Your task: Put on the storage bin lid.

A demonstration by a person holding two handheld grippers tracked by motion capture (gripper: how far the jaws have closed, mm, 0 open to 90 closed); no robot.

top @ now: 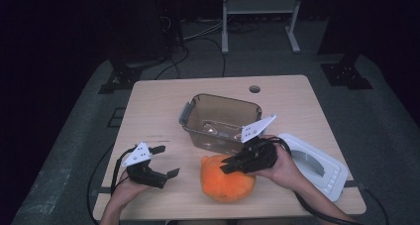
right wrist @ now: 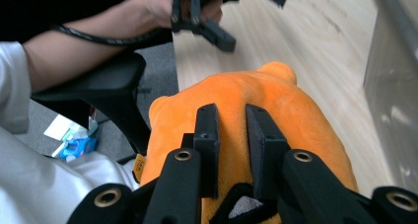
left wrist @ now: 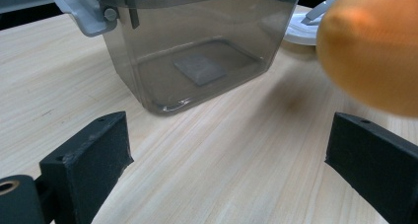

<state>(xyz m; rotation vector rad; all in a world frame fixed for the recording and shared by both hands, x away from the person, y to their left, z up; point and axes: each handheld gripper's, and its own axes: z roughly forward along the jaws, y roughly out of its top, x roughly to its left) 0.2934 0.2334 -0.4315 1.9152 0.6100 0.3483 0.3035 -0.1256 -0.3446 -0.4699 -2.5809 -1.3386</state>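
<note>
Two grippers in use: my right gripper (right wrist: 231,130) pinches the orange plush toy (top: 225,178) near the table's (top: 148,111) front edge, jaws nearly together, while my left gripper (top: 161,161) hangs wide open, holding nothing, beside the clear container (top: 220,121).

Orange plush toy (left wrist: 374,46) blurred, cut off at the left gripper view's edge.

A dim room: grey floor (top: 74,136) around the light wooden bench (top: 158,101); a white metal frame (top: 260,9) stands at upper centre.
</note>
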